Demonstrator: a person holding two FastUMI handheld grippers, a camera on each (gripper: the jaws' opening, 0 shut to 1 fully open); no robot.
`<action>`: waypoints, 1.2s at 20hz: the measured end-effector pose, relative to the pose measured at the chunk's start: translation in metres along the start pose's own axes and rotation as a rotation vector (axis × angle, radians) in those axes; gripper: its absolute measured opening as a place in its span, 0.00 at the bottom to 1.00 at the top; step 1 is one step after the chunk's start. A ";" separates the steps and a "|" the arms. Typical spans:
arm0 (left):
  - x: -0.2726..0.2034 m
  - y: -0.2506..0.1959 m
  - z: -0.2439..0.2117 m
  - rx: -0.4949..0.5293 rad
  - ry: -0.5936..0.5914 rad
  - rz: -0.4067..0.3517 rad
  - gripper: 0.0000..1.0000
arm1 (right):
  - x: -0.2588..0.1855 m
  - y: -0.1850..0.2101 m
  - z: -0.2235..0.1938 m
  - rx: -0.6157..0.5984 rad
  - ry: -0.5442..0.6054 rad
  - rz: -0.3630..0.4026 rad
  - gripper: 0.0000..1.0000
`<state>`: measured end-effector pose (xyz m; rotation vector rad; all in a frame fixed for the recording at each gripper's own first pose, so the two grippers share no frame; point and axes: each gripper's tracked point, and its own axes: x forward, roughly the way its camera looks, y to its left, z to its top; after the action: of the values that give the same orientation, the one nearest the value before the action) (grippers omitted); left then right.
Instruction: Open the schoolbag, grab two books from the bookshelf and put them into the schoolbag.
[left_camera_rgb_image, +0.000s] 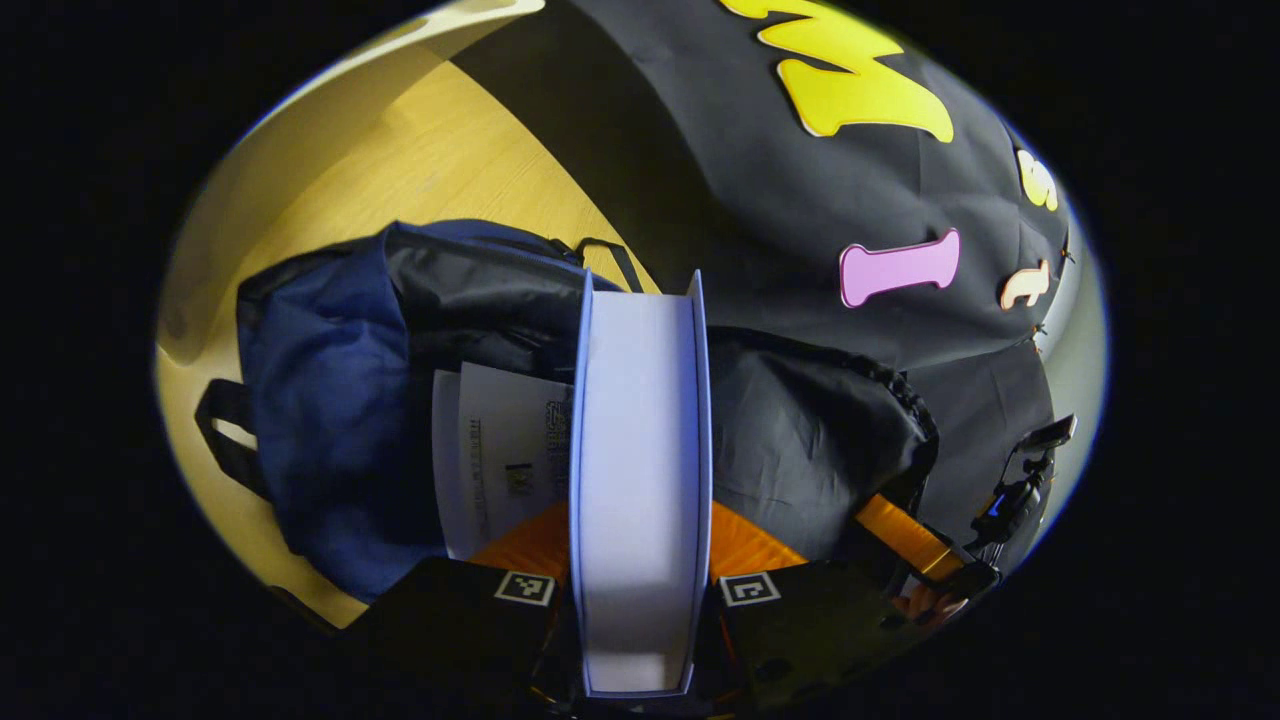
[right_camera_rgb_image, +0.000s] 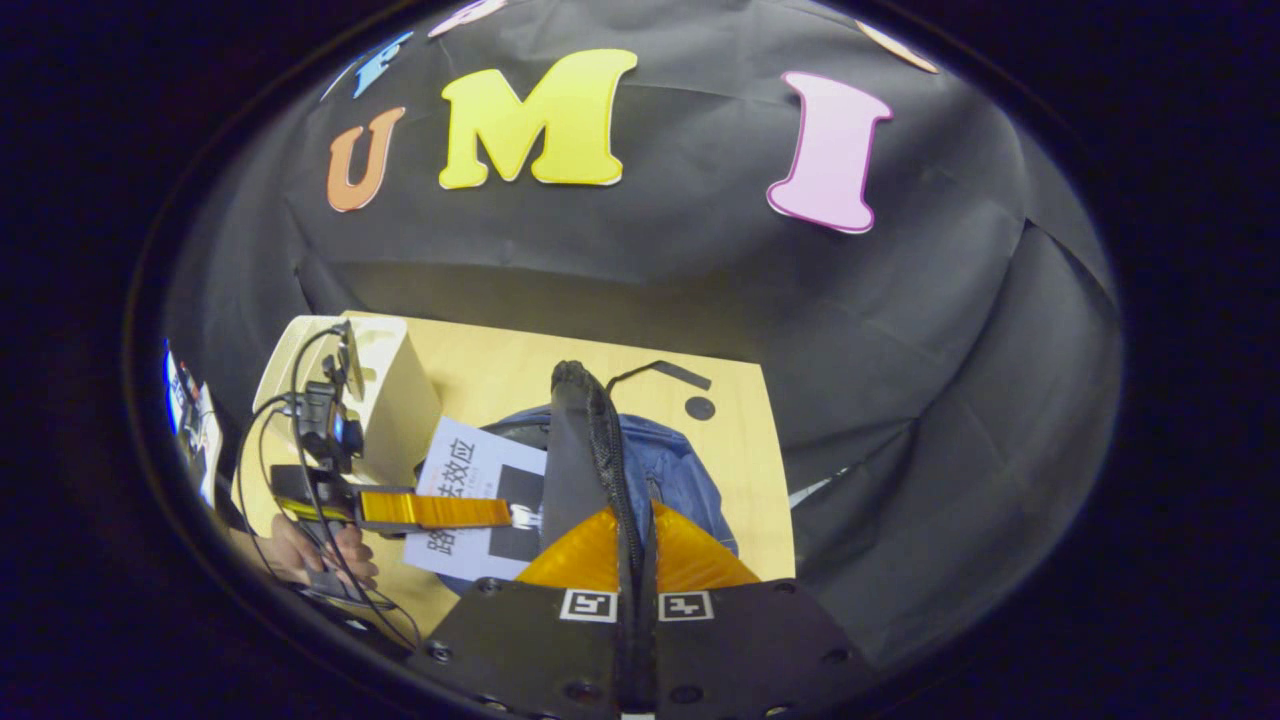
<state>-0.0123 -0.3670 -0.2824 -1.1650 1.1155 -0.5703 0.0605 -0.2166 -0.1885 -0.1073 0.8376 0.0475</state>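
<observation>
left tongs (left_camera_rgb_image: 640, 590) clamp pale-blue book (left_camera_rgb_image: 640, 480) | right tongs (right_camera_rgb_image: 636, 560) pinch schoolbag (right_camera_rgb_image: 585, 450) flap | bag blue-black, seemingly open

Square-tagged black tongs (right_camera_rgb_image: 637, 560), trailing black cables (right_camera_rgb_image: 300, 520)

Booth backdrop and tabletop
A pale yellow wooden table (right_camera_rgb_image: 740, 470) is standing against the creased black cloth wall (right_camera_rgb_image: 930, 330), which is hanging behind it.
</observation>
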 end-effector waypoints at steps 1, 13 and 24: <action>0.007 0.000 -0.002 -0.017 0.002 -0.013 0.46 | 0.000 0.001 0.000 0.007 0.000 0.003 0.00; 0.057 0.016 -0.004 -0.081 0.007 -0.108 0.50 | 0.012 0.011 0.000 0.014 0.014 0.001 0.01; 0.047 0.042 -0.014 -0.137 0.163 0.078 0.67 | 0.024 0.017 -0.005 0.059 0.020 0.009 0.01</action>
<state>-0.0145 -0.3978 -0.3390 -1.2021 1.3512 -0.5423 0.0717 -0.2001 -0.2113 -0.0490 0.8587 0.0300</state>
